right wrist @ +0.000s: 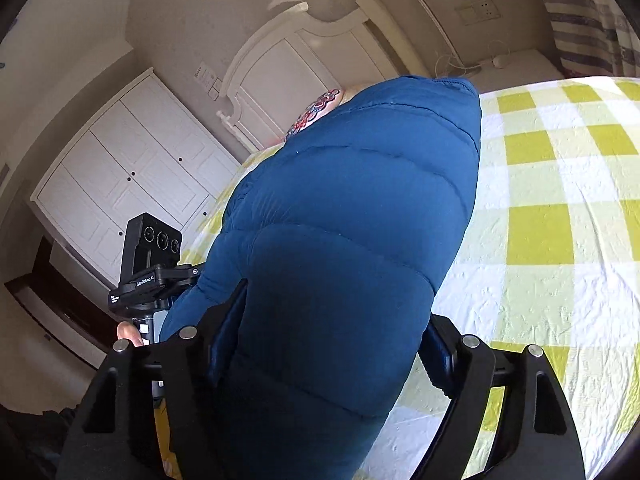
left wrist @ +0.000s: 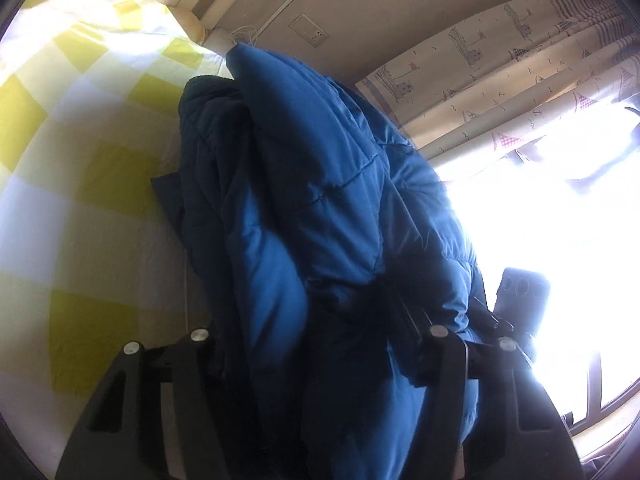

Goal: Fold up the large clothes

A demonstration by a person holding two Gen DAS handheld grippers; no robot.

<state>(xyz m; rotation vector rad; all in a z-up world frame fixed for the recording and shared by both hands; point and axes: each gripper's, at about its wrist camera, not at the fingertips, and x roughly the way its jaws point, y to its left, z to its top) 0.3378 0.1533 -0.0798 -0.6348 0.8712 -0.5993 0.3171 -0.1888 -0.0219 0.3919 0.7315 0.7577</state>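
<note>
Padding makes the blue quilted puffer jacket (right wrist: 344,240) light, soft and slippery, so it is best held at its edge, and now both the left gripper (left wrist: 320,344) and the right gripper (right wrist: 332,340) clamp its bunched fabric, lifted above the yellow-and-white checked bed sheet (right wrist: 552,208).

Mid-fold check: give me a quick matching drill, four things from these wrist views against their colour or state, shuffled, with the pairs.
1. puffer jacket
2. bed sheet
3. wardrobe
4. curtain

a. white, doors closed
b. blue, clamped in both jaws
c. printed with small boats
d. yellow and white checks

Pairs: 1-b, 2-d, 3-a, 4-c
</note>
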